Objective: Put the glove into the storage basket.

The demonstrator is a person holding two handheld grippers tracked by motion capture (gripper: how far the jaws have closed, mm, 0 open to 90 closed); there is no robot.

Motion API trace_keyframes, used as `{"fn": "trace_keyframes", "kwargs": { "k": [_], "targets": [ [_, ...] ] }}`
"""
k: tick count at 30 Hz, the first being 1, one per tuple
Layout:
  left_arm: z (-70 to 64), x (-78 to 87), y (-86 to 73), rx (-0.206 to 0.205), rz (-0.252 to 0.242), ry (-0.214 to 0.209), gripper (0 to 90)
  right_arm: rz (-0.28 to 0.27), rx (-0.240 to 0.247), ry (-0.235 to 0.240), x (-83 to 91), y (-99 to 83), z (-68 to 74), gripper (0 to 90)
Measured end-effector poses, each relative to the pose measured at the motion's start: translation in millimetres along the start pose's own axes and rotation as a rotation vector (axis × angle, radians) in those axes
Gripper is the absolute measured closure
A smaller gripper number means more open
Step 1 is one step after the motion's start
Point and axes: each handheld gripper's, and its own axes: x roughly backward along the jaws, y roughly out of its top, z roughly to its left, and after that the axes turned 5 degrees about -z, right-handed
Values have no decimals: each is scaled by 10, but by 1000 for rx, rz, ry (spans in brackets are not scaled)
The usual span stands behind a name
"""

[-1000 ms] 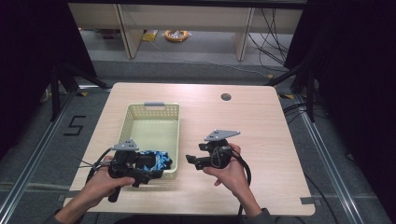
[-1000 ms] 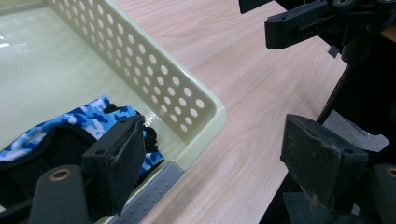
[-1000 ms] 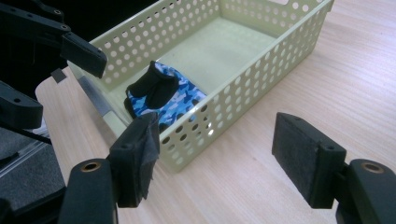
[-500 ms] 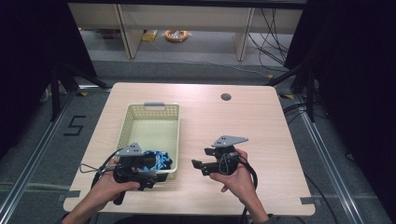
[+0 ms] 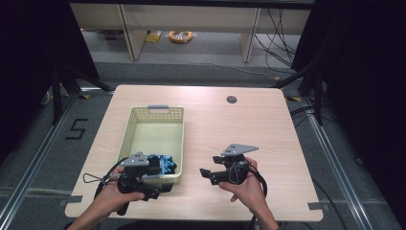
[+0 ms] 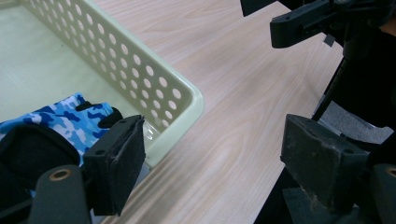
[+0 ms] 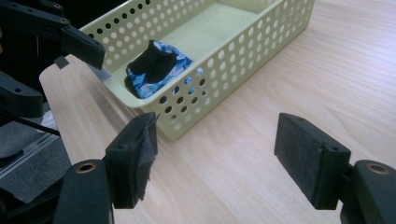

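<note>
Both claws stand apart and empty: the left gripper (image 5: 160, 188) at the basket's (image 5: 152, 114) near right corner, the right gripper (image 5: 207, 173) over bare table (image 5: 268, 124) beside it. Inside that near end lies the blue camouflage glove (image 7: 158, 65). Probably best to back away level, clearing the rim. No readable labels; farther left, a floor marking (image 5: 76, 129) reads "5".

Left gripper (image 5: 163, 188), right gripper (image 5: 205, 171): black bodies, grey three-cornered top plates, brass-ringed screw holes behind square padded jaws, black trailing cables.
</note>
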Motion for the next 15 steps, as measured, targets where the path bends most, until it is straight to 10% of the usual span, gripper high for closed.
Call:
{"fn": "trace_keyframes", "kwargs": {
  "k": [15],
  "targets": [
    [-125, -44, -94, -20, -11, -20, 200, -2, -14, -17, 94, -159, -22, 272]
  ]
}}
